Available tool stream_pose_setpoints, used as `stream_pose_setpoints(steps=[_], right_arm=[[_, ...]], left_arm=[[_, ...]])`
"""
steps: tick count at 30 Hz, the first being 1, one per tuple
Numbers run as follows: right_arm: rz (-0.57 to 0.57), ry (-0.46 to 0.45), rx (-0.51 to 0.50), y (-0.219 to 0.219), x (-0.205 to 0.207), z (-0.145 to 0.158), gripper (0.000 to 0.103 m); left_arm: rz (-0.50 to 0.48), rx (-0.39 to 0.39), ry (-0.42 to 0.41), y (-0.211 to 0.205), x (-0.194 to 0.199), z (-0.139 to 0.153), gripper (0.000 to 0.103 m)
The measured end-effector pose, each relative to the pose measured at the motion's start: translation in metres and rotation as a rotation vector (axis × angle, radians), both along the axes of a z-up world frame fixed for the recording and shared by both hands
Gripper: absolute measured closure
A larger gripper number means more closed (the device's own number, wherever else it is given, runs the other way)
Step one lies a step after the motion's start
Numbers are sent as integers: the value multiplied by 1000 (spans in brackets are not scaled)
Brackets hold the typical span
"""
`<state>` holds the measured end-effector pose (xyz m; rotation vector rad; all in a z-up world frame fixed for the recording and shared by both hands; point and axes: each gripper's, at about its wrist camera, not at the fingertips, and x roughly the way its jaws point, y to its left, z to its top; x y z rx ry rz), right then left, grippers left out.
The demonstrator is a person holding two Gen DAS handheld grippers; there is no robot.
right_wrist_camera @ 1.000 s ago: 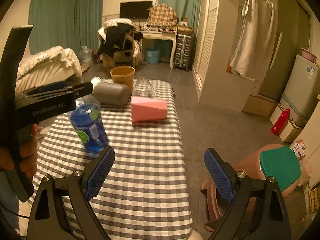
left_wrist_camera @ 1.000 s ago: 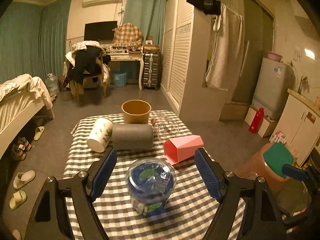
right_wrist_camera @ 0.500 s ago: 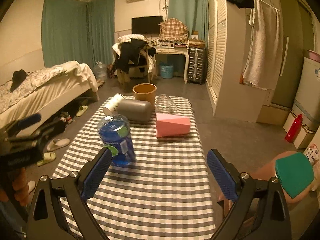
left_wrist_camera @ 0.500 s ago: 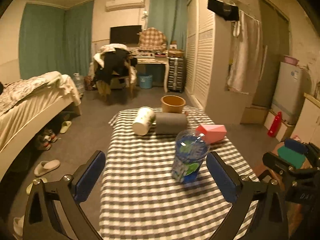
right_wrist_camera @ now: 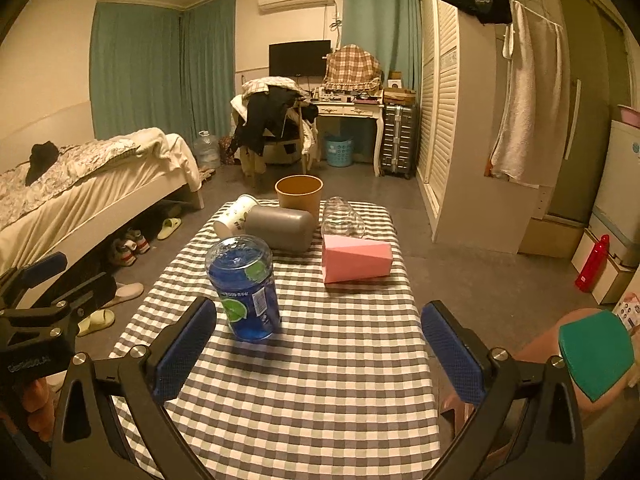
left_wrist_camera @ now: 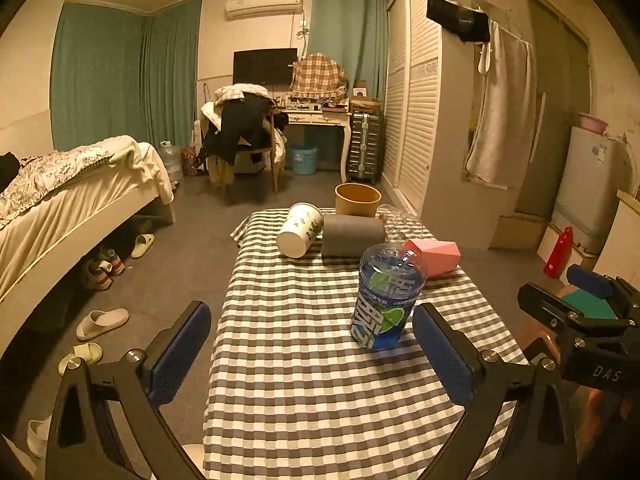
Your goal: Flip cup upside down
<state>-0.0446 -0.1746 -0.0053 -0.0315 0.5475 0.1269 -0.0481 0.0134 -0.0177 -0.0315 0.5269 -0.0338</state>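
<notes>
Checkered table (right_wrist_camera: 320, 380) holds 1 clear blue-labelled cup (right_wrist_camera: 245, 290), standing inverted.

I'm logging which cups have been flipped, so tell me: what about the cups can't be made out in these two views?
- Blue cup: its rim against the checked tablecloth is hidden by its own body in both views.
- Clear cup: transparent and dim; its outline is faint in both views.
- White cup: the grey cup hides part of it in the right wrist view.
</notes>
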Motion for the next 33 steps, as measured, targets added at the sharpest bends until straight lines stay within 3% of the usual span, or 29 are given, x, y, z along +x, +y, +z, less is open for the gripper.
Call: stream_pose_setpoints(steps=[33], right_arm=[[-1,-8,-31,3,-1,4,0]], left_arm=[[7,-13,9,2,2,-2,0]])
